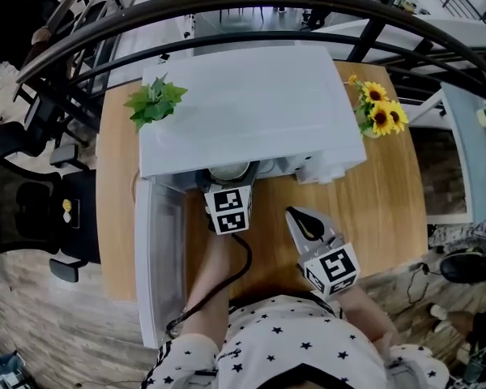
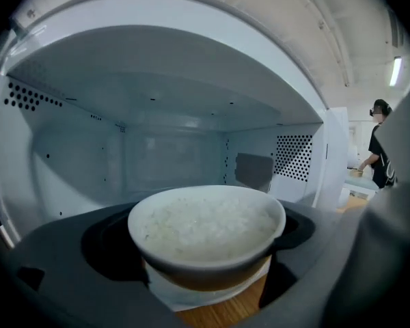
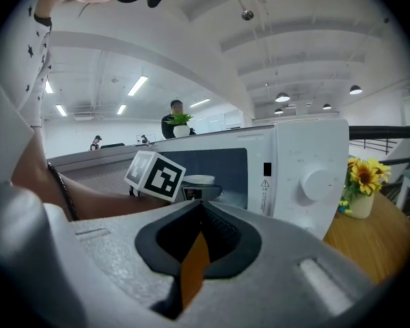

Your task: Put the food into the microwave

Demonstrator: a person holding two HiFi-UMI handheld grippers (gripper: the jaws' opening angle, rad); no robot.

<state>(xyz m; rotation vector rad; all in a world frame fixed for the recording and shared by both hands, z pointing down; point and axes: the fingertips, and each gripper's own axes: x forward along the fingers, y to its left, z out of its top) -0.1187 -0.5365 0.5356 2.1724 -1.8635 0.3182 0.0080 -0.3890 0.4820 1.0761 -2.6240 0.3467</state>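
Observation:
A white bowl of rice (image 2: 206, 225) sits between the dark jaws of my left gripper (image 2: 205, 248), which is shut on it. The bowl hangs at the mouth of the white microwave (image 1: 251, 104), just above the front sill, with the bare cavity (image 2: 157, 149) behind it. From the head view the bowl (image 1: 229, 173) shows only partly under the microwave's top, in front of the left gripper (image 1: 227, 191). The microwave door (image 1: 158, 254) stands swung open to the left. My right gripper (image 1: 296, 215) is held over the table in front of the control panel, shut with nothing in it.
The wooden table (image 1: 389, 209) carries a vase of sunflowers (image 1: 378, 112) right of the microwave; a green plant (image 1: 155, 101) stands on its top. The control knob (image 3: 318, 183) faces the right gripper (image 3: 197, 219). Office chairs (image 1: 32, 209) stand left of the table.

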